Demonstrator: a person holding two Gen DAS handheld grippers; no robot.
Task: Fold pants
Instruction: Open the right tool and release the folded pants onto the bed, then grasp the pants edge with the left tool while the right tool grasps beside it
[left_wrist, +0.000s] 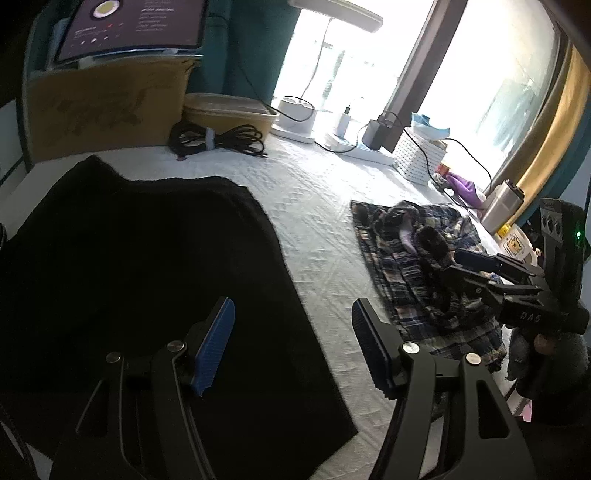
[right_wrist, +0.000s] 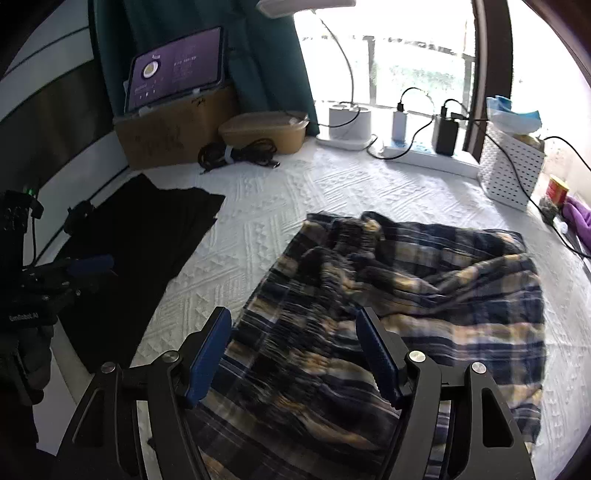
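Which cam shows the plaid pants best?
Right wrist: the plaid pants fill the frame centre, crumpled on the white quilted cover, right below the open right gripper. Left wrist shows them small, off to the right, partly behind the right gripper.

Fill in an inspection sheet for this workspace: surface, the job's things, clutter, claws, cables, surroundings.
Surface: white textured bedspread, mostly bare in the middle.
Job's things: black pants lying flat; plaid pants rumpled.
Clutter: cardboard box, tablet, lidded container, white basket, red can.
Claws: left claw open over the black pants' edge; right claw open above the plaid pants, holding nothing.
Cables: coiled black cable; charger leads at the power strip.
Surroundings: bright window, teal curtain.
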